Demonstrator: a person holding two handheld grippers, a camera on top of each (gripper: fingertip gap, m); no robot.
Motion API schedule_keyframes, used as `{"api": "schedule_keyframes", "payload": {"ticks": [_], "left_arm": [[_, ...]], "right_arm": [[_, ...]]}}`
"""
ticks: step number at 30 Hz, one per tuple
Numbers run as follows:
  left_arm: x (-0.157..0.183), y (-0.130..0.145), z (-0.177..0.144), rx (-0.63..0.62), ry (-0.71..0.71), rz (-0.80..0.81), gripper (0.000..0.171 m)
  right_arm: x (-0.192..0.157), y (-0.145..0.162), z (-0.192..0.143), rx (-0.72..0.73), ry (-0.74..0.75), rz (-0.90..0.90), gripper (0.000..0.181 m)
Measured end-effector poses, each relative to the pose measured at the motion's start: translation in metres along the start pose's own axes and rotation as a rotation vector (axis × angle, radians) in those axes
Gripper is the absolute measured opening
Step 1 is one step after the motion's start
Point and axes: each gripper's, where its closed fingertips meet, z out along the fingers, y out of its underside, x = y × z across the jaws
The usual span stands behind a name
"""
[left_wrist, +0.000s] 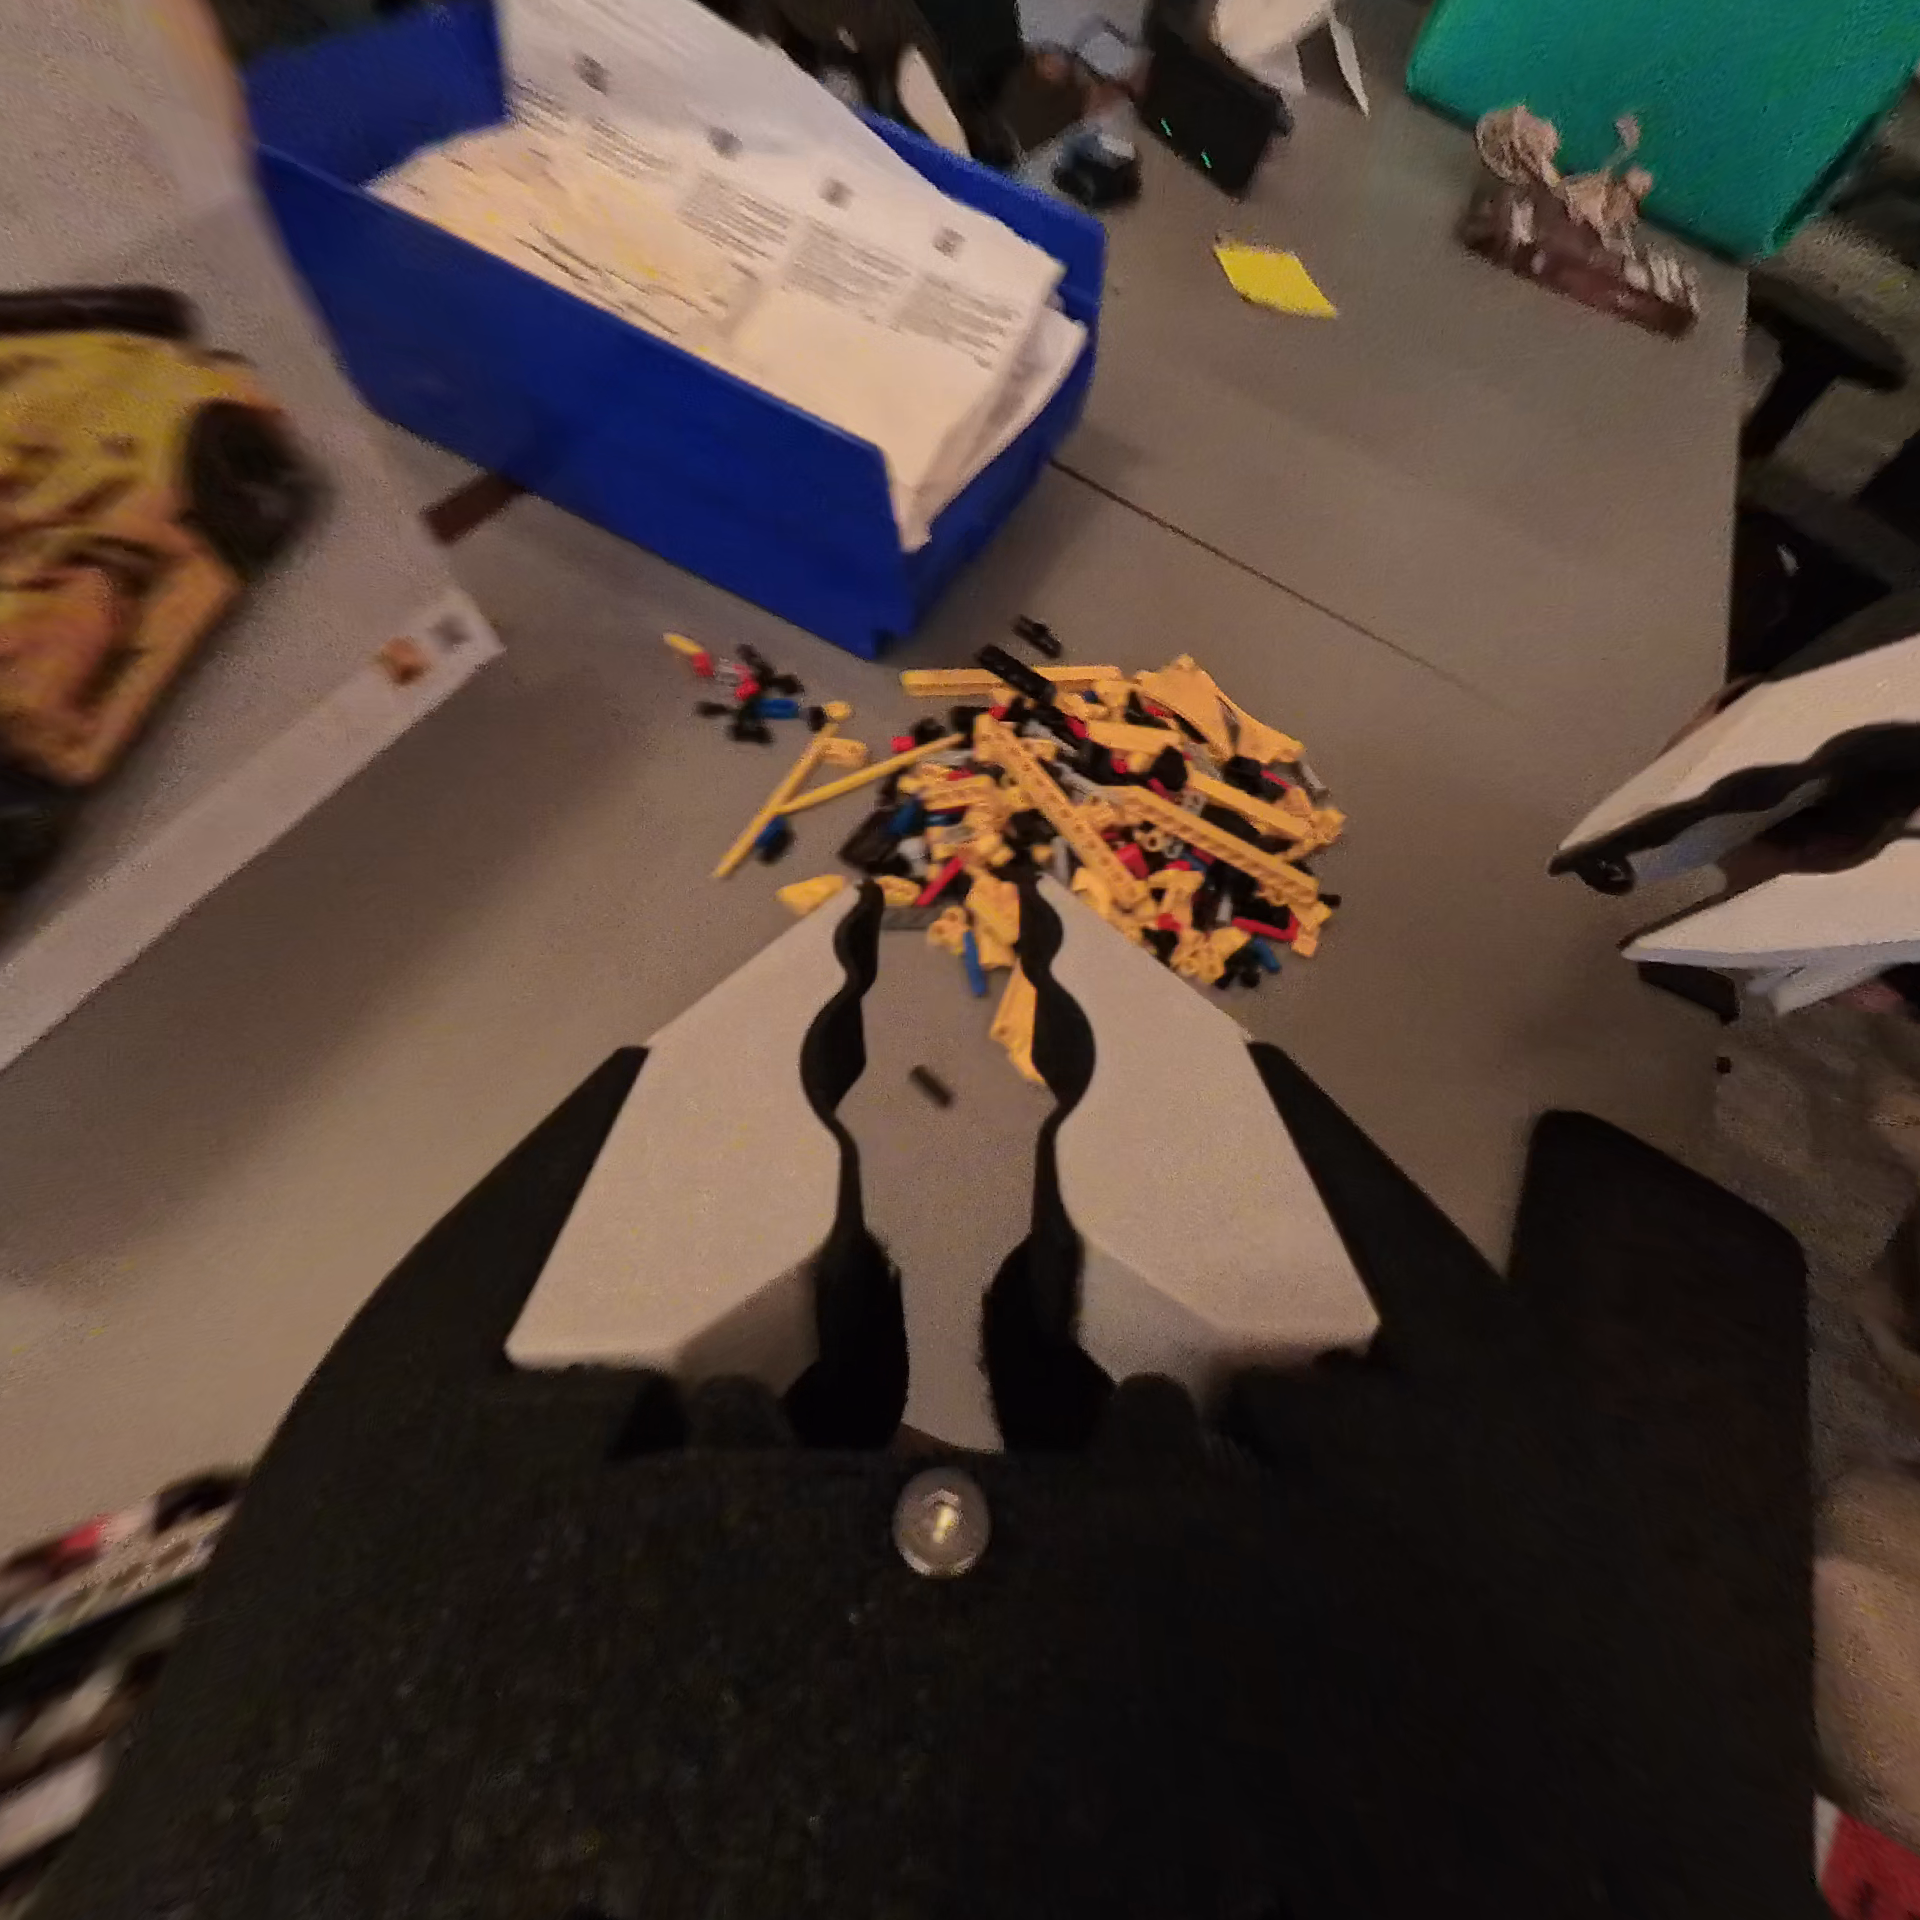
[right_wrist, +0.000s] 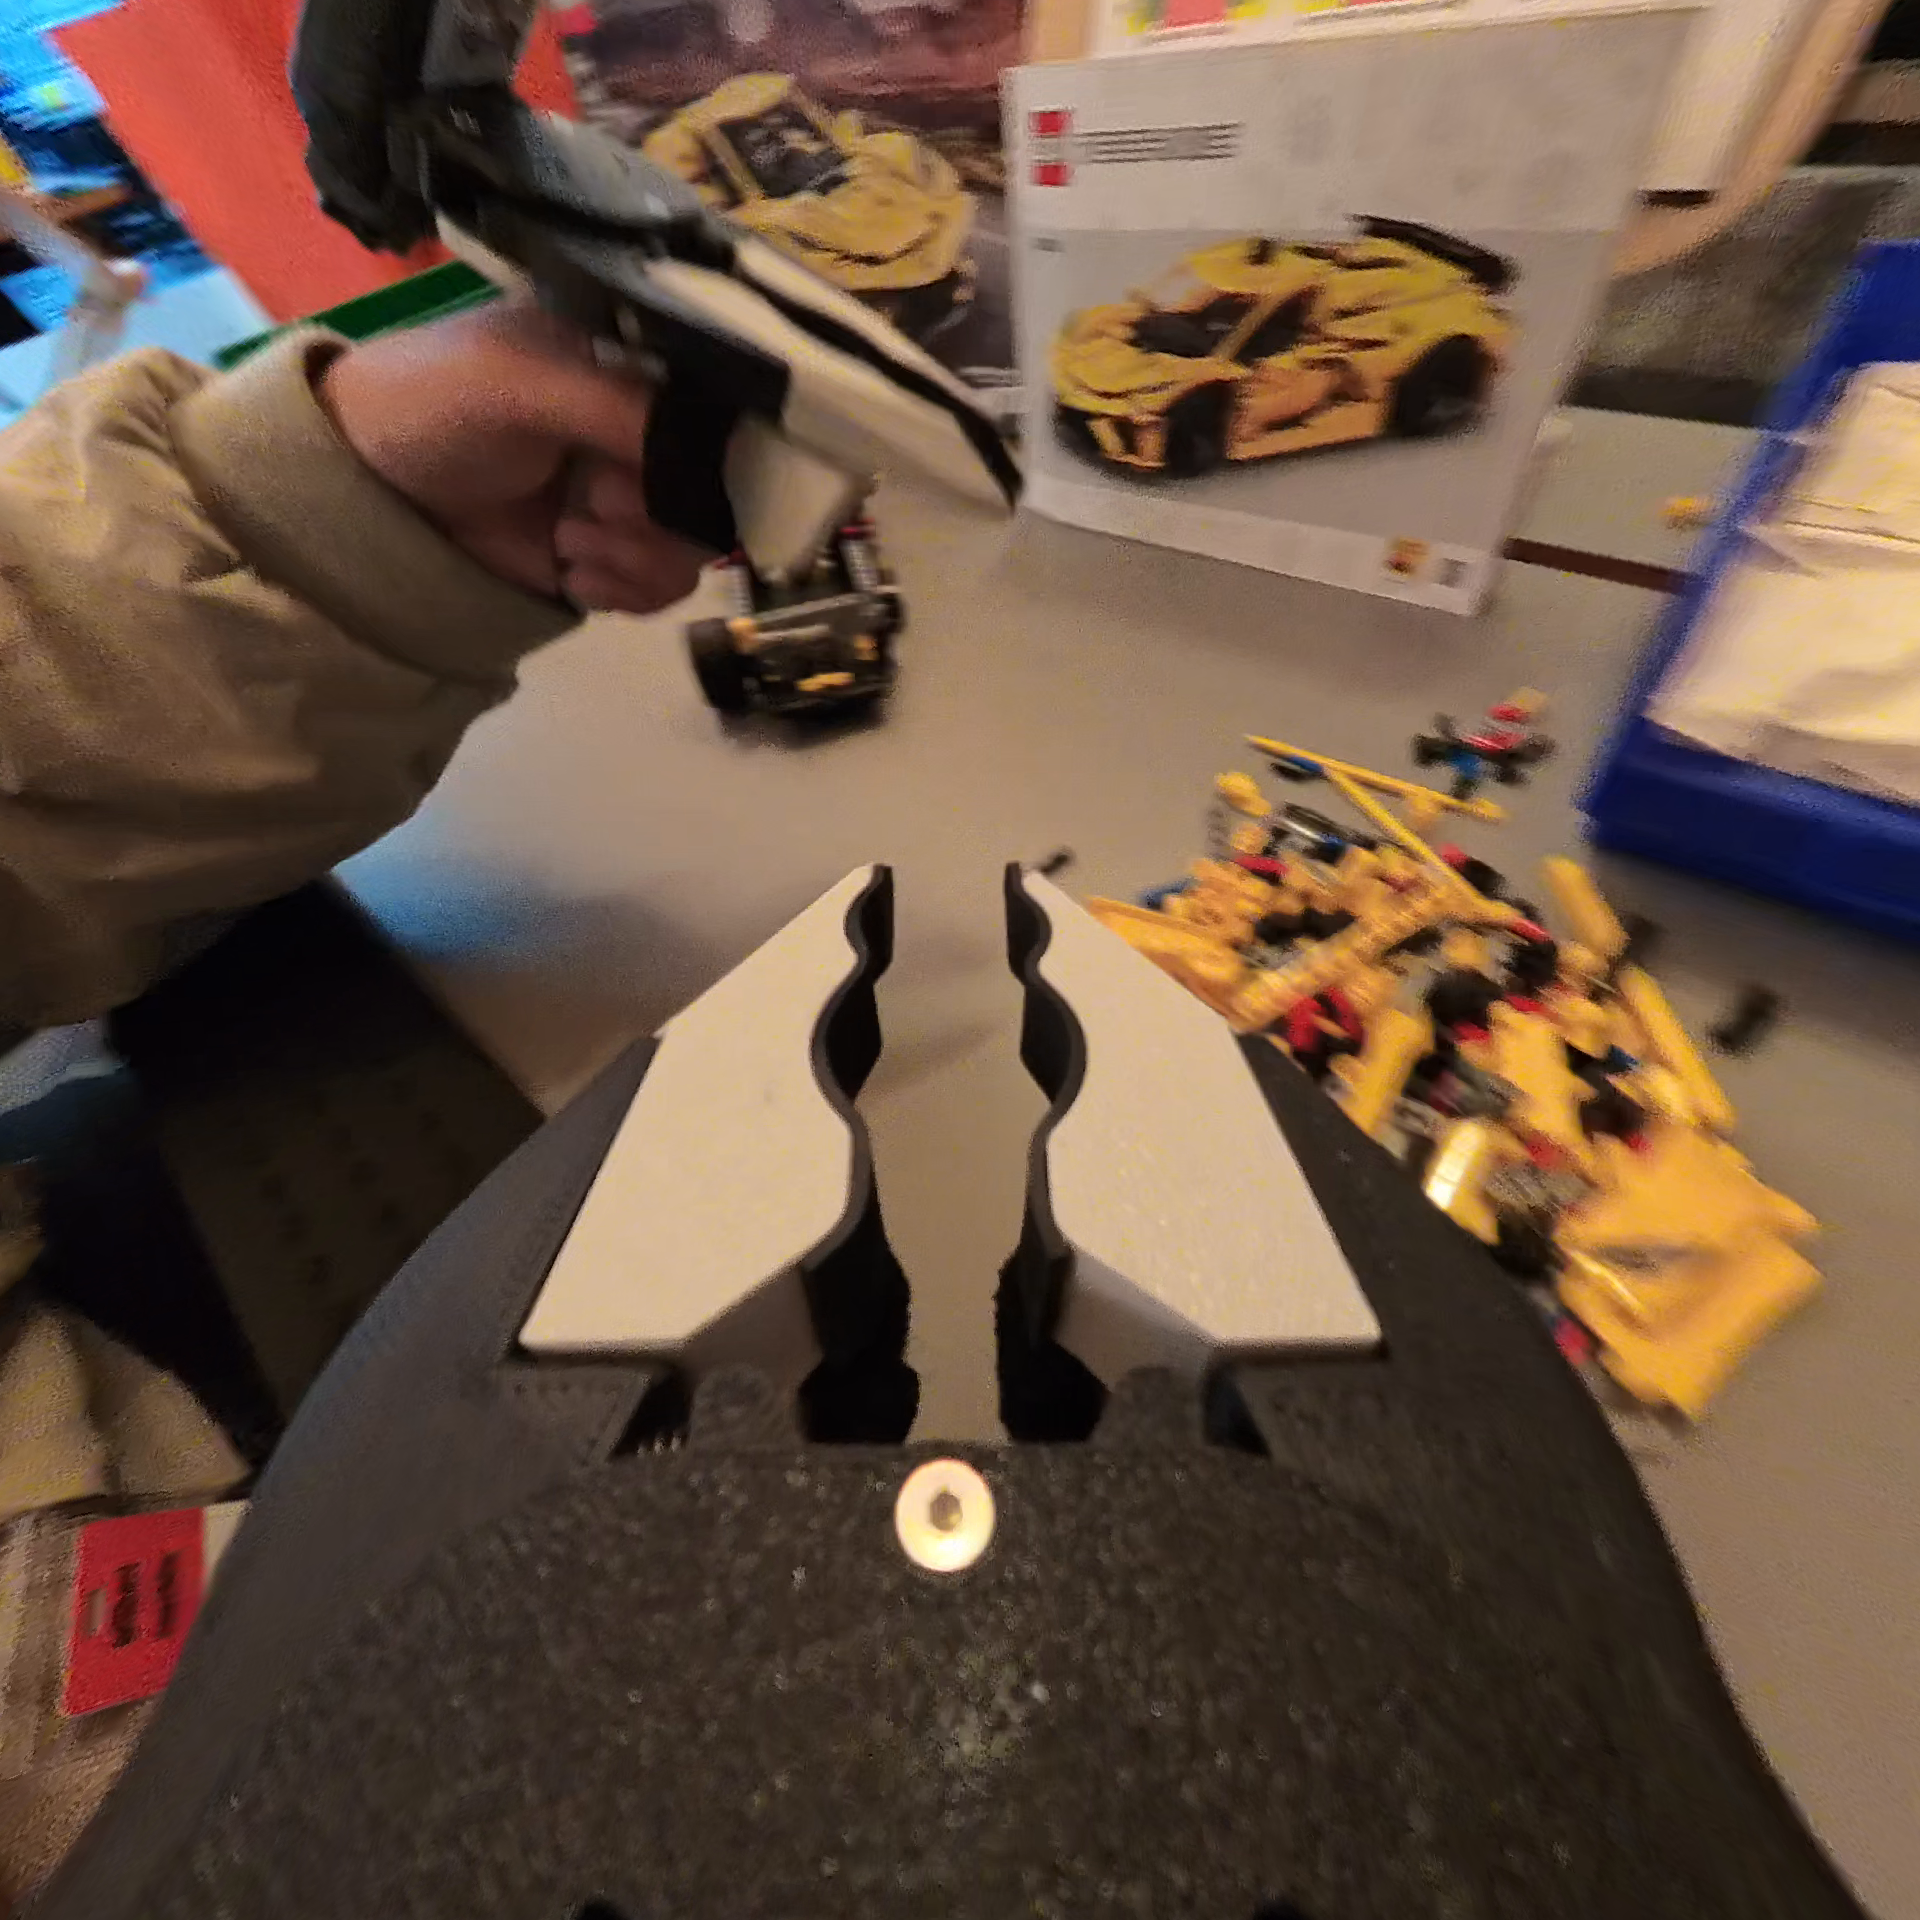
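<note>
A grey table (left_wrist: 1403, 436) carries a blue plastic bin (left_wrist: 644, 447) of white papers, a booklet picturing a yellow car (right_wrist: 1288, 343), a heap of yellow, black and red building pieces (left_wrist: 1101, 810) and a small half-built black chassis (right_wrist: 795, 649); left gripper (left_wrist: 951, 914) and right gripper (right_wrist: 948, 883) hover spread, empty, the heap unsorted

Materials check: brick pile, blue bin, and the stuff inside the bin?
Brick pile: looks like hard moulded plastic, smooth, with a slight sheen; mostly yellow, with black, red and blue bits, beams with rows of holes.
Blue bin: probably rigid plastic, uniform colour, matte to satin walls; blur hides detail.
Contents: white sheets with printed patches, likely paper or paper bags; too blurred to be sure.
</note>
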Motion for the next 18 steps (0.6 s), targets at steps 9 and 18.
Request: {"api": "schedule_keyframes", "payload": {"ticks": [9,18], "left_arm": [[-0.189,0.077,-0.206,0.363,-0.412,-0.37,0.025],[-0.226,0.124,-0.22,0.398,-0.503,-0.359,0.034]], "right_arm": [[-0.067,-0.047,0.21,-0.21,-0.252,-0.252,0.054],[-0.089,-0.023,0.284,-0.033,-0.273,-0.171,0.084]]}}
